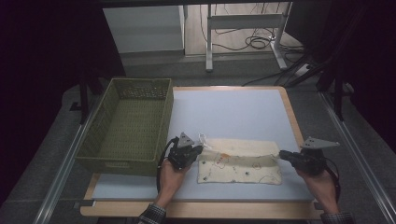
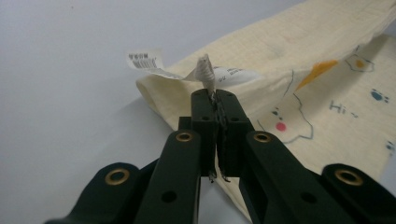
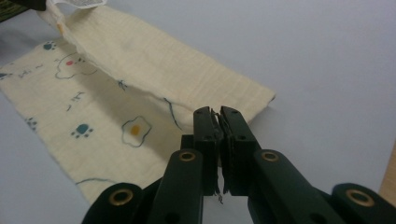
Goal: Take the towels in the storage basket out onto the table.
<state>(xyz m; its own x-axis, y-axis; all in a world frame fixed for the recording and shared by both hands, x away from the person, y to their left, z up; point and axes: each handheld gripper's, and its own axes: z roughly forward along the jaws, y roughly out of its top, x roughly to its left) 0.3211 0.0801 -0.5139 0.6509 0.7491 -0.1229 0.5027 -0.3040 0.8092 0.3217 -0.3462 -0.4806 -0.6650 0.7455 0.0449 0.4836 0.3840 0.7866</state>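
Cream printed cotton cloth (image 1: 240,161), long axis spanning left gripper (image 1: 200,149) to right gripper (image 1: 281,156), is held clamped at both ends, its far edge lifted.

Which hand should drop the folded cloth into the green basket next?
Probably the left. The left gripper, shut on the cloth corner, sits right beside the basket. The right gripper grips the cloth's far end, away from it.

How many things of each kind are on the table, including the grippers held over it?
Cream cloth: 1
Green basket: 1
Grippers: 2, the left gripper and the right gripper, each shut on an edge of the cloth
Total: 4
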